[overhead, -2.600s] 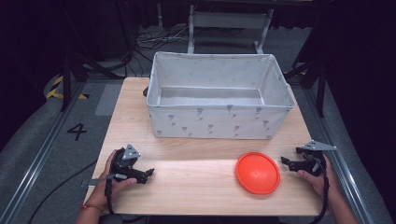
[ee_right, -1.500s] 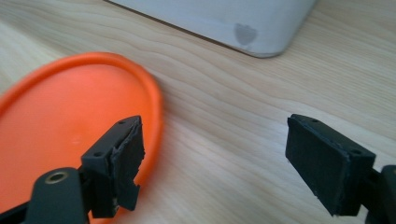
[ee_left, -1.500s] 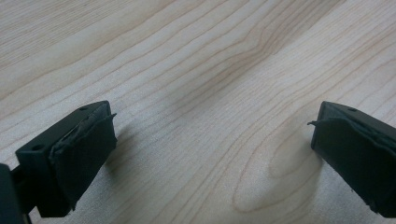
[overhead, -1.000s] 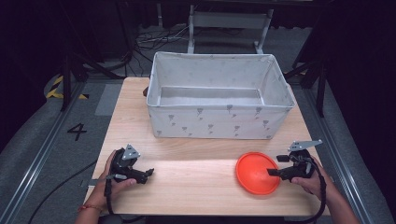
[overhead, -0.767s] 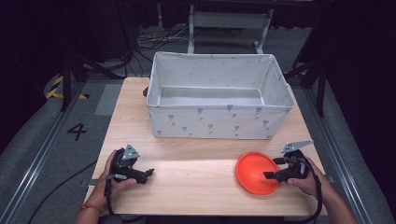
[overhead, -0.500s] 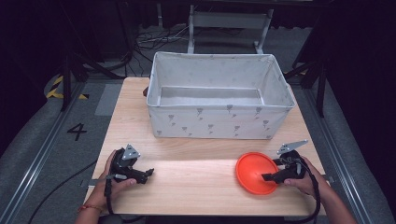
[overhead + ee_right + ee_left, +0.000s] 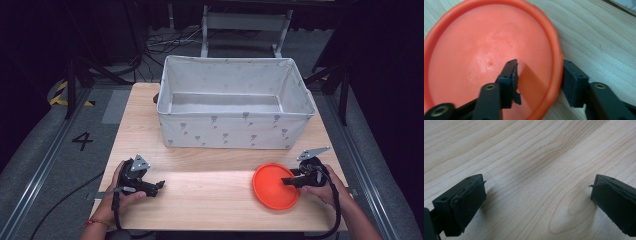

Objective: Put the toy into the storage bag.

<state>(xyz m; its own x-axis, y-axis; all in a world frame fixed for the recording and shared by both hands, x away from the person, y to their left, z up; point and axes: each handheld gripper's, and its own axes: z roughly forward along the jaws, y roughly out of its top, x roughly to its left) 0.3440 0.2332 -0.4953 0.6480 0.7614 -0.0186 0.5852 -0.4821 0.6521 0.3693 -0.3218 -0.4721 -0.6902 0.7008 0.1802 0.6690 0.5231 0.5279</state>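
The right tool (image 7: 537, 82) stood with its jaws apart and set astride the near rim of the orange plate (image 7: 486, 57), one jaw inside the shallow dish and the other outside against the raised edge; there was a gap between the pads, so the rim was bracketed but not yet pinched. In the high view the same right tool (image 7: 294, 180) sat at the plate's right edge, held in the person's right hand (image 7: 327, 186), and the plate (image 7: 272, 187) lay flat on the wooden surface (image 7: 210, 195), near the front right corner and in front of the fabric bin (image 7: 232, 132). The bin stood toward the back of the surface, open at the top and apparently with nothing in it. Over at the front left, the left tool (image 7: 150, 187) lay low in the person's left hand (image 7: 120, 192), and in its own view its jaws were spread wide over bare wood (image 7: 534, 170) with nothing between them. The step in hand looked like a grasp on the plate's rim. The next move would likely call for closing the right jaws firmly on that thin edge, then lifting without letting the plate swing or slip, perhaps toward the bin.
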